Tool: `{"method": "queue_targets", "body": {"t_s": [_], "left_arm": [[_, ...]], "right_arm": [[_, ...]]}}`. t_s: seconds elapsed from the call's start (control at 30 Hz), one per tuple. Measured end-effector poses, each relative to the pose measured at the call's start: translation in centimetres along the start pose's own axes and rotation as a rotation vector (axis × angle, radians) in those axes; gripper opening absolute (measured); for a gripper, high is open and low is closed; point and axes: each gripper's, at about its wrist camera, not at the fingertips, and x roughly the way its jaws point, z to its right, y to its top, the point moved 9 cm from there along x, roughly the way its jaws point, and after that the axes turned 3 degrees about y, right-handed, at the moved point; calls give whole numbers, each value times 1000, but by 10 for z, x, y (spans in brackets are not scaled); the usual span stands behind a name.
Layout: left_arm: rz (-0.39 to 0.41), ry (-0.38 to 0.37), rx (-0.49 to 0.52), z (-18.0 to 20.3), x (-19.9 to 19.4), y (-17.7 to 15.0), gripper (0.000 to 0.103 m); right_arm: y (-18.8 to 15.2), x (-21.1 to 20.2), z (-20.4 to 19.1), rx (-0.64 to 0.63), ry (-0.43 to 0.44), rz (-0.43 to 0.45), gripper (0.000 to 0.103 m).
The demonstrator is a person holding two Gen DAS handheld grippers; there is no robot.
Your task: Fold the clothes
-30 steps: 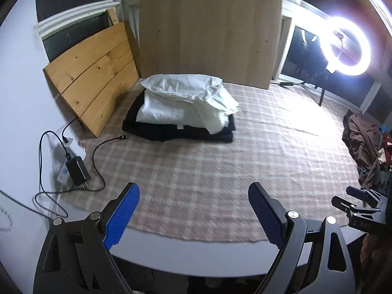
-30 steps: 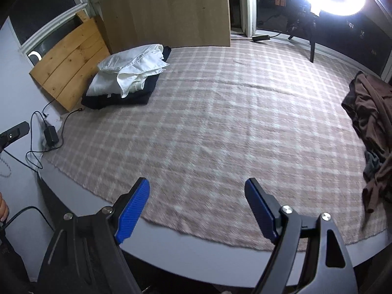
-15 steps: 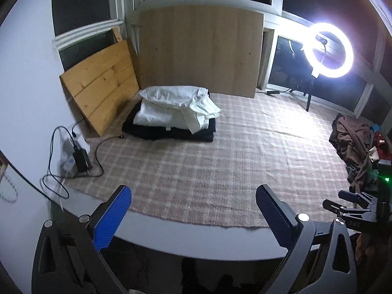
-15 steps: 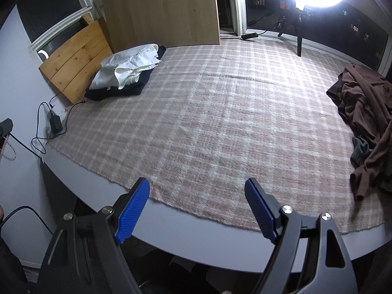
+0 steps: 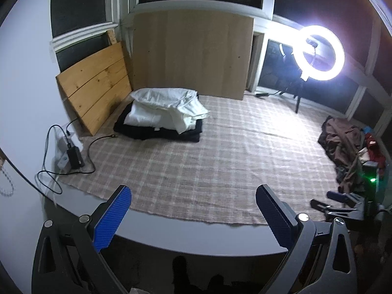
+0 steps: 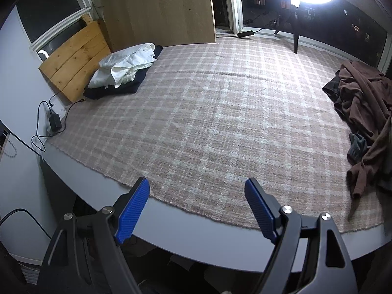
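Brown crumpled garment heap point(image 6: 362, 112) lying at right edge of checked woven cloth point(image 6: 208, 112); left gripper point(image 5: 193, 210), right gripper point(image 6: 197, 208) both hanging empty, jaws wide. Judging: fetch one garment, pinch edge only, spread mid-cloth, clear of folded white-on-black stack point(image 5: 164, 115).

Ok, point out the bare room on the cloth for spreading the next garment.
The widest free patch is the middle of the checked cloth, bordered by the folded stack at far left, the brown clothes heap at right and the near table edge. It is crowded at the left corner, with the charger and cables, and along the right edge.
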Motion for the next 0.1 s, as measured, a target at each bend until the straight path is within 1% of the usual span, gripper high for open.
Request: {"method": "queue_targets", "body": {"t_s": [0.1], "left_arm": [[16,10,16,2,-3,1,102]], "right_arm": [[-1,2,0,2,0,-7,79]]}}
